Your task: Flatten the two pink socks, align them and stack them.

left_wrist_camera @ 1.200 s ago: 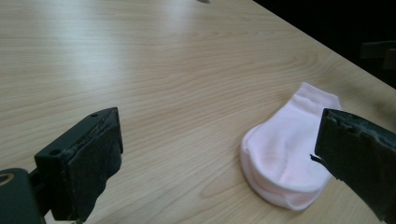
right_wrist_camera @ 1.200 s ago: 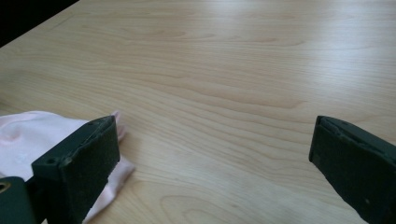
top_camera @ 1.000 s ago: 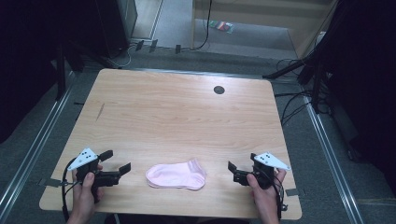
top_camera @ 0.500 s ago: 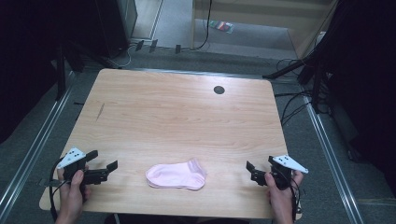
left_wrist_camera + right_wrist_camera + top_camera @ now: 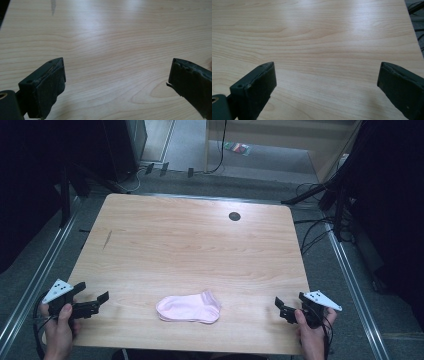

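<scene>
Right now the pink sock point(image 5: 189, 308) lies flat near the worktop's point(image 5: 190, 245) front edge, between the left gripper point(image 5: 92, 302) and right gripper point(image 5: 281, 307), well apart from both. Each gripper's jaws stand wide open, holding nothing.

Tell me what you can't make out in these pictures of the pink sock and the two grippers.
- Pink sock, high view: whether it is one sock or a stacked pair; too small, top layer covers anything beneath.
- Dark round spot on the table, high view: hole or cap, too small.
- Person's forearms, high view: cut off by the bottom edge below the left gripper and right gripper.
</scene>
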